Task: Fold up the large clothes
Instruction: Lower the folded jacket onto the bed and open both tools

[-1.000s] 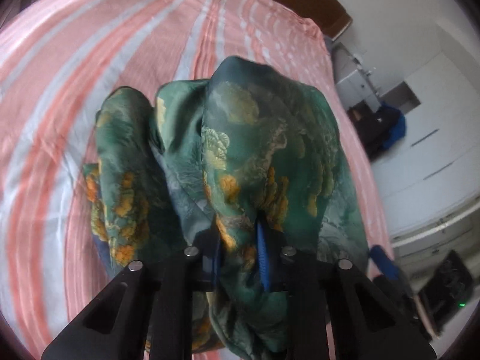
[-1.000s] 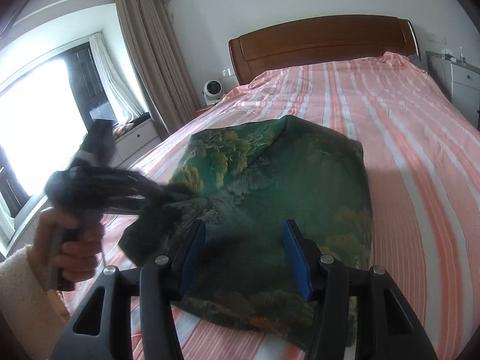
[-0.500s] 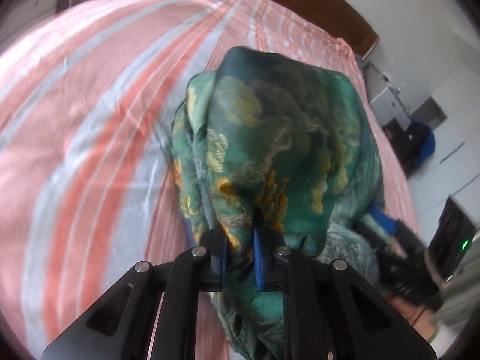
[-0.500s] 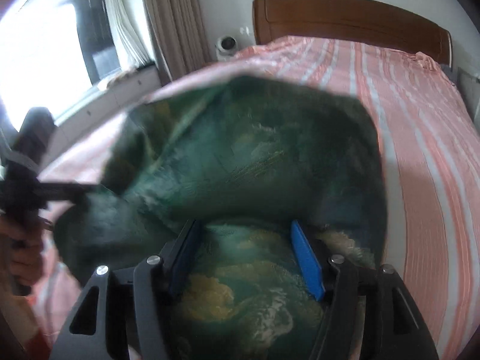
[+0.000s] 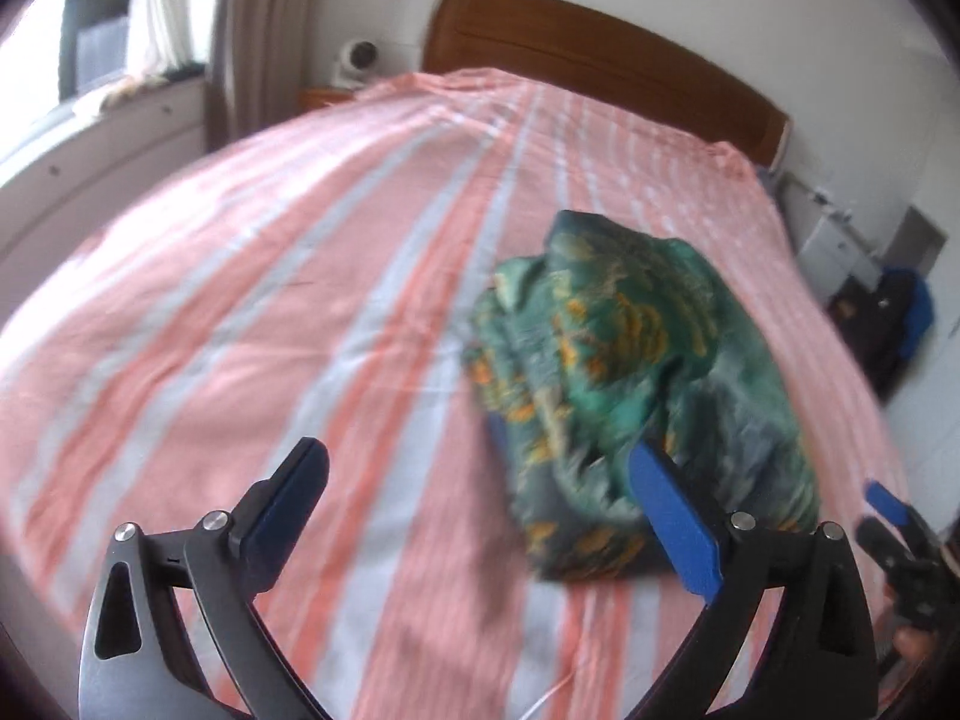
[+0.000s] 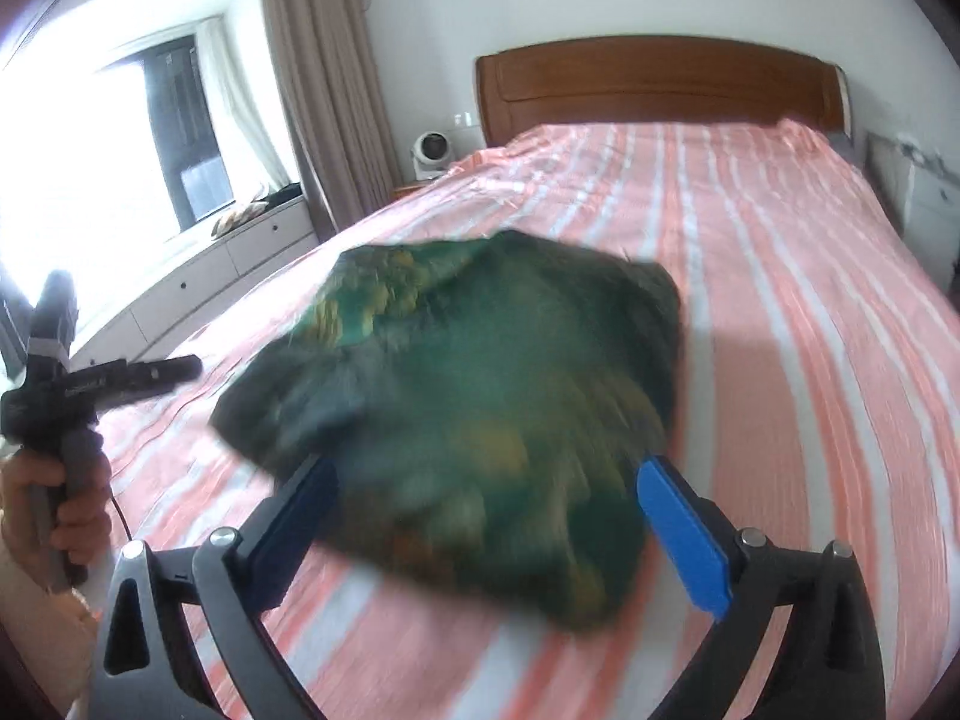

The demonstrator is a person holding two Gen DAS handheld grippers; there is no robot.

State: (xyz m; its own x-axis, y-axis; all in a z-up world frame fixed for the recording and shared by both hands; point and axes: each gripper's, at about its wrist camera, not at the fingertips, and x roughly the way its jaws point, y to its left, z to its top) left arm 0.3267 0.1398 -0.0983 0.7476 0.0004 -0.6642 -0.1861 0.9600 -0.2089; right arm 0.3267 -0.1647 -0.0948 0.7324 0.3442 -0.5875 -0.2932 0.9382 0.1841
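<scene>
step: let go of folded bundle | garment heaped on striped bed | left gripper, right gripper: jaws just opened wide, holding nothing | advice: back off straight, avoid snagging cloth, then flatten top

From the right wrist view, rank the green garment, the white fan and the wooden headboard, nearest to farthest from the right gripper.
From the right gripper:
1. Green garment, just ahead, on the bed.
2. White fan, far left, beside the bed's head.
3. Wooden headboard, back wall; only slightly beyond the fan.
</scene>
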